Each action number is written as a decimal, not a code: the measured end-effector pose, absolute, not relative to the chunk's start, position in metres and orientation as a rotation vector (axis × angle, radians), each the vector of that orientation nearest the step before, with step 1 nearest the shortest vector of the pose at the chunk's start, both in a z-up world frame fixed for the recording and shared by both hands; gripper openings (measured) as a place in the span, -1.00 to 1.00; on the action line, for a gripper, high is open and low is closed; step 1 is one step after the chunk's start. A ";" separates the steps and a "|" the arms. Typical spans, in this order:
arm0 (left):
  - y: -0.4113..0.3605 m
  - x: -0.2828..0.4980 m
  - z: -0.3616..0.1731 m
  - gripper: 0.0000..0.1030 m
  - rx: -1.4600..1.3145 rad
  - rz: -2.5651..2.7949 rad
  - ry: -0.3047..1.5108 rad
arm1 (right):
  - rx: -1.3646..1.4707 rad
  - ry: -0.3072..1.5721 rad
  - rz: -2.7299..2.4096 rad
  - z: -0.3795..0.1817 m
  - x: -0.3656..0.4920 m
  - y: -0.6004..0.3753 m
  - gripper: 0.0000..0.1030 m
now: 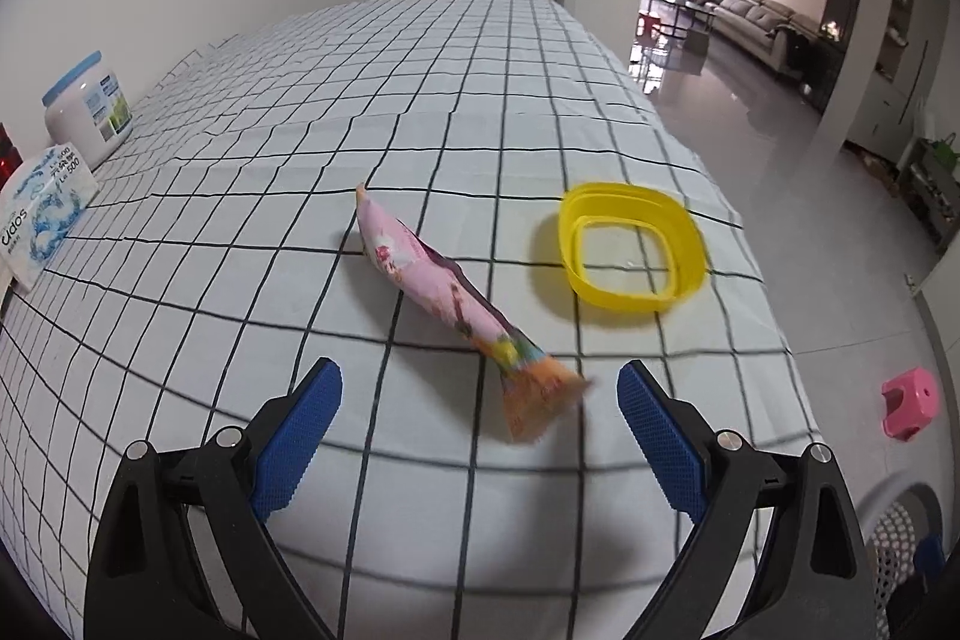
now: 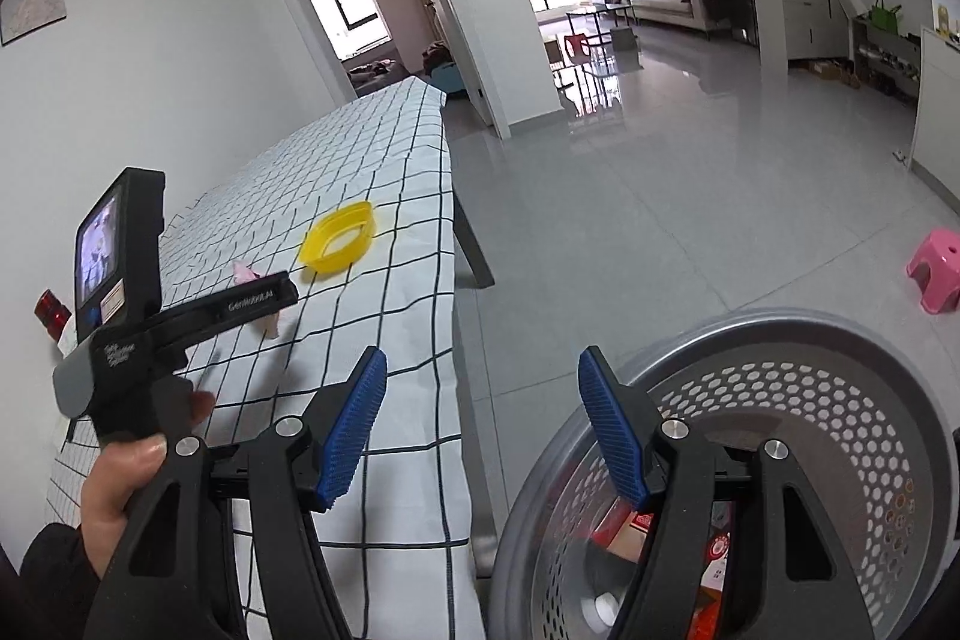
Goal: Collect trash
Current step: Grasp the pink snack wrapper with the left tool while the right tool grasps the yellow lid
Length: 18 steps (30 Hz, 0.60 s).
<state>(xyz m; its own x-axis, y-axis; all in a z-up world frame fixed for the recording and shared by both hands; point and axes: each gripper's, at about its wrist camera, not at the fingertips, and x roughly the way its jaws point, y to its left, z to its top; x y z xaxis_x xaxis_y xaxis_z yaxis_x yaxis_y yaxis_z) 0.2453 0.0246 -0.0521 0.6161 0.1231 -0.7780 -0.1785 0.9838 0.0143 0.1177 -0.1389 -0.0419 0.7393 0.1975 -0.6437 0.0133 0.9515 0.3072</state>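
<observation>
Left wrist view: left gripper (image 1: 480, 394) fingers wide apart, holding nothing. Pink wrapper (image 1: 447, 283) flat on the checked tablecloth (image 1: 240, 280), its orange end between the blue pads. Yellow ring (image 1: 630, 247) farther right.

Right wrist view: right gripper (image 2: 483, 418) fingers apart, empty, over the grey bin (image 2: 840, 400) beside the table. Left hand (image 2: 120, 490) near left.

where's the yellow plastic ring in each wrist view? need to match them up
Left wrist: the yellow plastic ring lies right of centre on the checked tablecloth, beyond and right of the pink snack wrapper.
Right wrist: the ring sits left of centre near the cloth's right edge, past the left tool.
Shared landmark: the pink plastic stool on the floor.
</observation>
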 end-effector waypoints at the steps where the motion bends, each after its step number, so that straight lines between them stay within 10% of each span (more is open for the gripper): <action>1: 0.026 0.248 -0.053 0.77 -0.074 0.179 0.893 | 0.302 0.738 0.103 -0.043 0.119 -0.138 0.24; 5: 0.038 0.258 -0.055 0.68 -0.102 0.205 0.899 | 0.298 0.745 0.109 -0.047 0.122 -0.134 0.24; 14: 0.059 0.260 -0.058 -0.59 -0.113 0.165 0.934 | 0.273 0.750 0.115 -0.043 0.125 -0.123 0.24; 18: 0.072 0.246 -0.054 -0.73 -0.091 0.129 0.928 | 0.267 0.746 0.128 -0.036 0.129 -0.115 0.24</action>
